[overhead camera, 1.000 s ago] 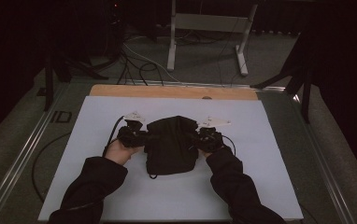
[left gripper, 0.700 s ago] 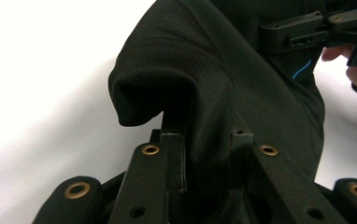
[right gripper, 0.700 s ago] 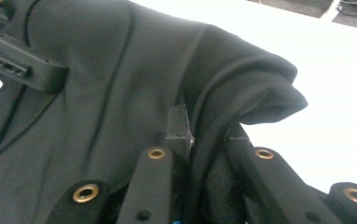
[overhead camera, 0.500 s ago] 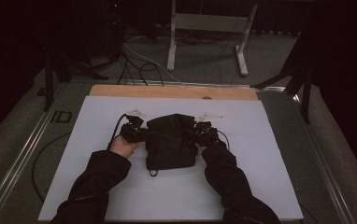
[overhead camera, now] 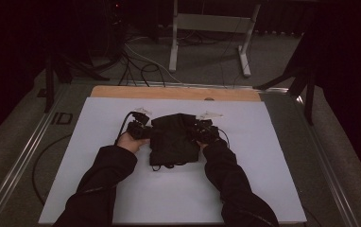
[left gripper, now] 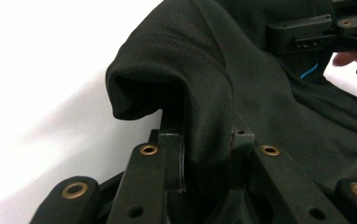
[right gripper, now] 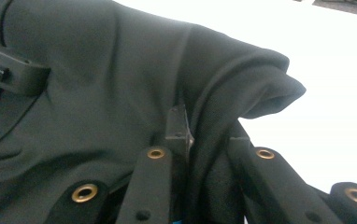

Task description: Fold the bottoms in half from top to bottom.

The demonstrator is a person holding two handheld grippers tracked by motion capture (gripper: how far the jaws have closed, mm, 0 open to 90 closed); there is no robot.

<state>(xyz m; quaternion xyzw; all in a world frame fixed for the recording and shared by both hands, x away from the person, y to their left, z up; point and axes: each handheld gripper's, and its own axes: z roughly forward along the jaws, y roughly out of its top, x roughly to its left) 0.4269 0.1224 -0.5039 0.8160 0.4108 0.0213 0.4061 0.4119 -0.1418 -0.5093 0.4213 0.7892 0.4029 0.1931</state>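
Near centre of white sheet (overhead camera: 98, 189) on the bench, slightly toward far edge, lay black garment (overhead camera: 174, 139), bunched into a rough rectangle w/ a drawstring loop trailing at its near edge. Left gripper (overhead camera: 143, 131) clenched on garment's left edge; in left gripper view, a fold of the cloth (left gripper: 200, 93) was pinched between the two jaws, fabric humped up over them. Right gripper (overhead camera: 201, 130) likewise clamped on the right edge; in right gripper view, cloth (right gripper: 223, 93) wedged between the jaws w/ a rolled lip hanging off to the side. Across left gripper view's top right, the other gripper & a bit of hand visible beyond the fabric.

Judged as a folding/arranging job, approx. mid-way: garment already gathered compact, both side edges seized, not yet lifted clear — most of it appeared to rest on the sheet. Left to do, prob.: raise or carry the gripped edges over, lay flat, smooth, then let go. Couldn't tell what kind of garment or how many layers were caught in each grip. Drawstring at near edge loose, could snag or drag on next move. Wooden strip (overhead camera: 122, 92) along bench's far edge bare; cables on floor beyond, well apart from the work.
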